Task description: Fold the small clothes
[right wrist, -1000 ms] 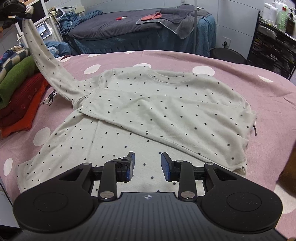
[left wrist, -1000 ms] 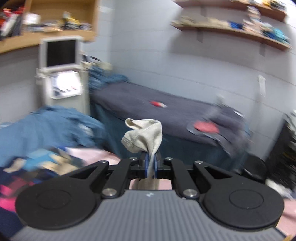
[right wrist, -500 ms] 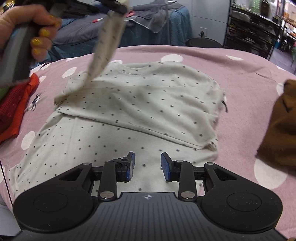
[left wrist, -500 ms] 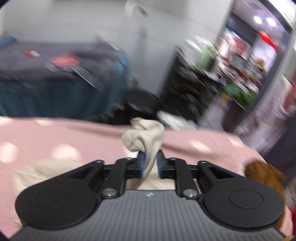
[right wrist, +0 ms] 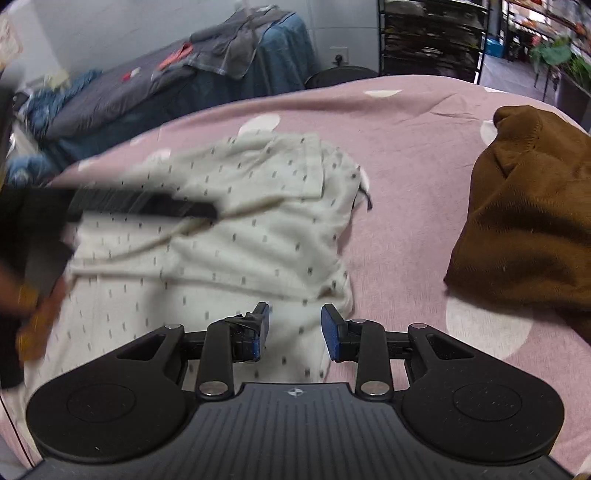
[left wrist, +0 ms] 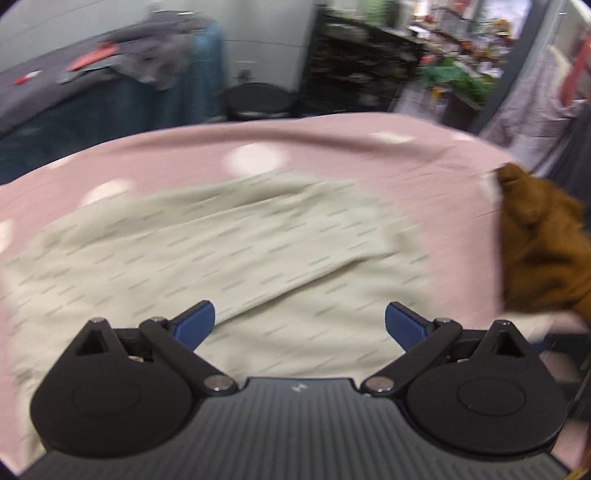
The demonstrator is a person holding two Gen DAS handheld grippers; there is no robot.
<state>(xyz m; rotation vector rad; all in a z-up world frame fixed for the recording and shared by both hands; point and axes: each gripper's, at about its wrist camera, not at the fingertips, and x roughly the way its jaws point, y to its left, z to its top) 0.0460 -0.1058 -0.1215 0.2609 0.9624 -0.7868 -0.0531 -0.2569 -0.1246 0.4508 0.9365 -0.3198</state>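
Observation:
A cream sweater with small dark dots (right wrist: 229,229) lies spread on the pink bed cover (right wrist: 406,184), its sleeve laid across the body. In the left wrist view the same sweater (left wrist: 221,251) fills the middle. My left gripper (left wrist: 299,325) hovers over it, its jaws opening wide, with nothing between the blue pads. From the right wrist view the left gripper shows as a dark blurred bar (right wrist: 147,205) over the sweater, held by a hand. My right gripper (right wrist: 294,326) stands open above the sweater's near hem, holding nothing.
A brown garment (right wrist: 524,221) lies bunched on the cover at the right, also seen as a brown heap (left wrist: 543,243) in the left wrist view. Behind stand a dark covered bed (right wrist: 147,88) with clothes on it, a black stool (left wrist: 255,101) and dark shelving (right wrist: 432,33).
The left gripper swung the sleeve cuff from the far left over the sweater, came down and let it go, its jaws spreading wide. The right gripper drifted right and kept its opening.

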